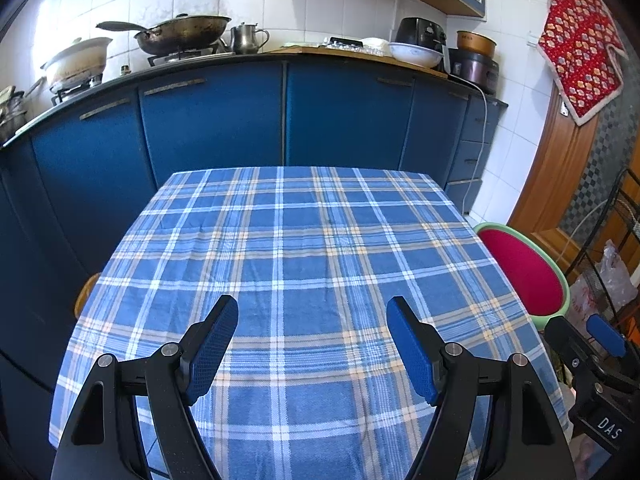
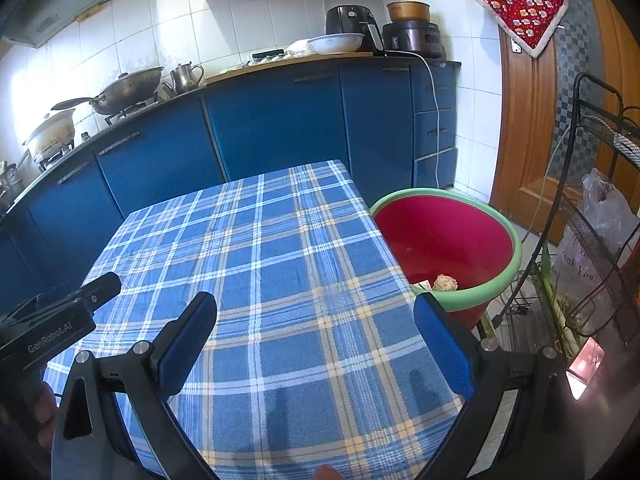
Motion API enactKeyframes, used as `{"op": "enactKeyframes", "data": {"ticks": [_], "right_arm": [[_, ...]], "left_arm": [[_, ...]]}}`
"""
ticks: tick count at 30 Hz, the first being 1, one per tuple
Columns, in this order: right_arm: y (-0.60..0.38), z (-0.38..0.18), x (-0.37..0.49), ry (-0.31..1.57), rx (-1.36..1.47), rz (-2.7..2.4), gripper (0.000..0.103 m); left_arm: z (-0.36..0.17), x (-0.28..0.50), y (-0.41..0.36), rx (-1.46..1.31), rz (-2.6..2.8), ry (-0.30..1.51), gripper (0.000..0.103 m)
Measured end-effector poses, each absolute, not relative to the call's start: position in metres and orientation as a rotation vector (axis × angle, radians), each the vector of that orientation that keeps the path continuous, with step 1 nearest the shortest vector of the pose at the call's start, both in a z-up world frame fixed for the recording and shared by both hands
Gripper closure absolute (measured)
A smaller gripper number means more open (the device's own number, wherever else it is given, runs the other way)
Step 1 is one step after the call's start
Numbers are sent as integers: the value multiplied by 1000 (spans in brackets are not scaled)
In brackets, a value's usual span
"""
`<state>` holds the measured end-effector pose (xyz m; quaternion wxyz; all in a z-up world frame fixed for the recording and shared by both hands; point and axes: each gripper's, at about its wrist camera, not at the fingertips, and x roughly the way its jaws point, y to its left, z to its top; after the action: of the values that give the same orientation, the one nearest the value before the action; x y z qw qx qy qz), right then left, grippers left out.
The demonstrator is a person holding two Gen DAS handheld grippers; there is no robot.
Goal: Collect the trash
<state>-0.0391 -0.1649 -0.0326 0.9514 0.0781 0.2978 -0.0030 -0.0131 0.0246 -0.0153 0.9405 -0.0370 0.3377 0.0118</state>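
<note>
A table under a blue plaid cloth fills both views, and no loose item shows on it. Beside its right edge stands a red bucket with a green rim. At its bottom lie a crumpled beige wad and a small pale scrap. My left gripper hovers over the near half of the cloth, open, nothing between its blue pads. Over the table's near right corner my right gripper also stands open and empty, its right finger close to the bucket.
Blue kitchen cabinets run behind the table, with a wok, pots, a kettle and appliances on the counter. A black wire rack with plastic bags stands right of the bucket. A wooden door lies beyond.
</note>
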Motion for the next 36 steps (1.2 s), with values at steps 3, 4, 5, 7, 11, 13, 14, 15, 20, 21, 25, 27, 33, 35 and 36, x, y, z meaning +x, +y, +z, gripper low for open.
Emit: {"op": "enactKeyframes", "data": {"ticks": [3, 4, 5, 7, 11, 13, 14, 15, 20, 21, 25, 27, 33, 35, 36], "right_arm": [[-165, -33, -39, 609, 162, -4, 5], [-164, -33, -39, 609, 161, -5, 5], [-164, -33, -38, 613, 161, -7, 5], [-163, -34, -38, 616, 164, -4, 5], [-161, -32, -40, 606, 157, 1, 5], [-162, -32, -39, 605, 160, -2, 5], [-163, -33, -39, 606, 163, -4, 5], [-164, -33, -39, 608, 166, -6, 5], [-165, -34, -38, 609, 167, -4, 5], [-165, -34, -38, 609, 167, -4, 5], [-165, -34, -38, 609, 167, -4, 5], [-165, -34, -39, 611, 167, -3, 5], [-165, -35, -38, 611, 167, -3, 5], [-165, -35, -39, 612, 168, -2, 5], [-166, -35, -39, 613, 168, -2, 5]], "left_arm": [[-16, -13, 25, -74, 24, 690, 25], [-16, -13, 25, -72, 23, 690, 25], [-16, -13, 25, -71, 22, 690, 25], [-17, -12, 24, -71, 20, 694, 25], [-17, -13, 25, -75, 26, 693, 25], [-17, -13, 24, -70, 25, 689, 25], [-17, -14, 23, -67, 24, 687, 25], [-17, -14, 23, -65, 22, 687, 25], [-17, -14, 22, -62, 22, 684, 25], [-17, -15, 22, -62, 22, 683, 25], [-16, -15, 21, -60, 22, 684, 25], [-16, -15, 21, -62, 22, 684, 25], [-16, -15, 21, -60, 20, 681, 25], [-16, -15, 20, -58, 18, 681, 25], [-16, -15, 20, -58, 18, 682, 25]]}}
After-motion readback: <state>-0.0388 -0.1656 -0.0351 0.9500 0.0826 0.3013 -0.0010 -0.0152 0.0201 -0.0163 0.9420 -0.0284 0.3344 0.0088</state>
